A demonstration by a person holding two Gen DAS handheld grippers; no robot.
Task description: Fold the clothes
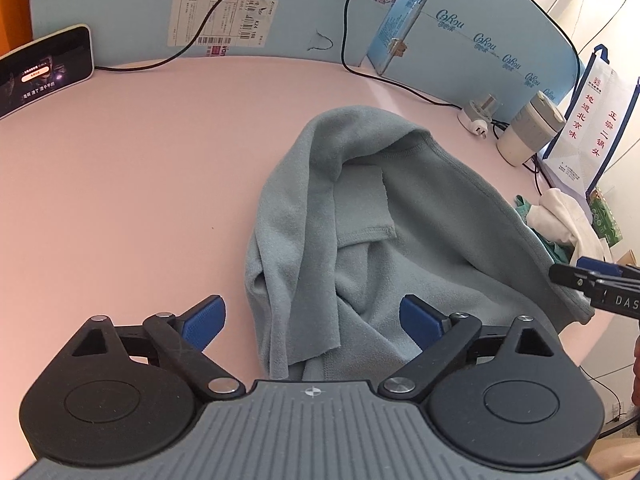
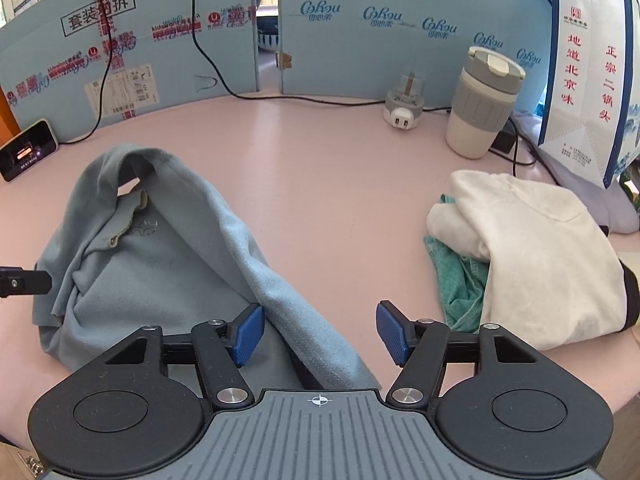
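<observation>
Grey-blue fleece garment (image 1: 400,216) lies bunched on the pink table (image 1: 140,200), centre-right in the left wrist view. Left gripper (image 1: 312,320) released, jaws wide, cloth between them unpinched; right gripper (image 2: 320,334) also released above the garment's edge. White garment (image 2: 540,248) lies over green cloth (image 2: 456,280), right of frame.

A grey-and-white lidded cup (image 2: 480,102) stands on the pink desk (image 2: 320,168) beside a white plug adapter (image 2: 403,100); a lit phone (image 2: 28,152) leans against blue cardboard panels (image 2: 400,52).
</observation>
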